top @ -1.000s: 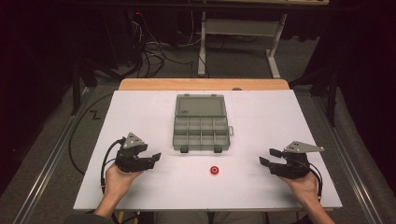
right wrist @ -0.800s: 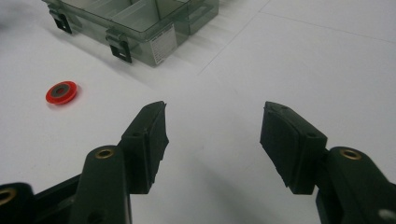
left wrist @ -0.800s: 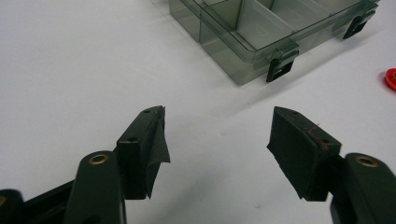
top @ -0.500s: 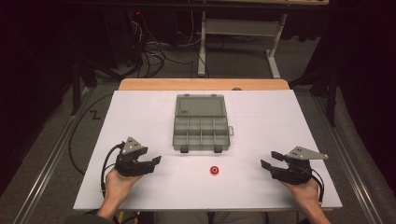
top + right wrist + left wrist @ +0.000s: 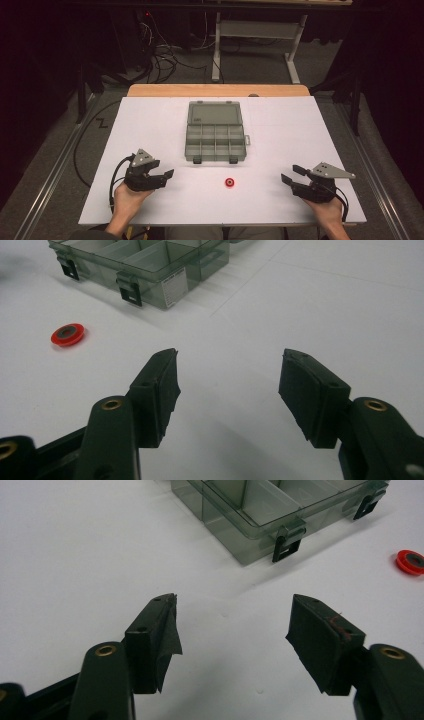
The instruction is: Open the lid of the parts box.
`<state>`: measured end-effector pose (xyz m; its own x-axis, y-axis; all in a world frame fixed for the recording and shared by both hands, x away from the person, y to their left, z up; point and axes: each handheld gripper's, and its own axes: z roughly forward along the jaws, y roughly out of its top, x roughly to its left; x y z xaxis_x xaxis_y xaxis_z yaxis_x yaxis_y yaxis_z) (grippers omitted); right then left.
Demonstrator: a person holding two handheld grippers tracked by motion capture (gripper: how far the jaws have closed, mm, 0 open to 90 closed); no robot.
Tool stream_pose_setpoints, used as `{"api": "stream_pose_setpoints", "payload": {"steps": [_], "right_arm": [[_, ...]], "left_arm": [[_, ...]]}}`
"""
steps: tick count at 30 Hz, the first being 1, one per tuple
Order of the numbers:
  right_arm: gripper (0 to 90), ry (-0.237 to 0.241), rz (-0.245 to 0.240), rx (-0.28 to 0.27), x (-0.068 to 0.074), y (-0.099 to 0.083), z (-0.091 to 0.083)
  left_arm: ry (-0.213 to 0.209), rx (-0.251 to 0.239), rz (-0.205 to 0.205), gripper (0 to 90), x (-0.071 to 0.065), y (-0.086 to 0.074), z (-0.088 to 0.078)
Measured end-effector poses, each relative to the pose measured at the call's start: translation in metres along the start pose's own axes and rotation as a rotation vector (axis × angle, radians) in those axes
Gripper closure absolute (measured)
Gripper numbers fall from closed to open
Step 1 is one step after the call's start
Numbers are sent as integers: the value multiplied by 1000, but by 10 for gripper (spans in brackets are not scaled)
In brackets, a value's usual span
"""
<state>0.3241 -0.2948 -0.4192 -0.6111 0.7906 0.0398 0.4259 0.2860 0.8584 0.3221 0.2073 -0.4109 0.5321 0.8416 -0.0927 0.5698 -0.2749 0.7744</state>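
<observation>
Red ring [image 5: 230, 183] between both hand-held grippers

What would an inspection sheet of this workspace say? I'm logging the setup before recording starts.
Surface: white table, bare around the items.
Job's things: clear box, lid open, compartments look empty; red ring lying apart, in front of it.
Clutter: nothing seen.
Grippers: left tool open, holding nothing; right tool open, holding nothing; both near the front edge.
Cables: one trailing from each tool; loose tangle on the floor beyond.
Surroundings: dark room, metal frame behind the table.
</observation>
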Motion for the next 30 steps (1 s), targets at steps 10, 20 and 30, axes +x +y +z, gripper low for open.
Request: {"api": "stream_pose_setpoints", "payload": {"steps": [10,20,30], "right_arm": [[413,-28,0,-24,0,-3,-3],[405,-29,13,-14,1,-3,0],[399,-32,23,-31,0,-4,-1]], "left_arm": [[0,38,9,358,-4,7,2],[-19,80,52,356,-13,17,11],[-54,113,87,392,-24,28,26]]}}
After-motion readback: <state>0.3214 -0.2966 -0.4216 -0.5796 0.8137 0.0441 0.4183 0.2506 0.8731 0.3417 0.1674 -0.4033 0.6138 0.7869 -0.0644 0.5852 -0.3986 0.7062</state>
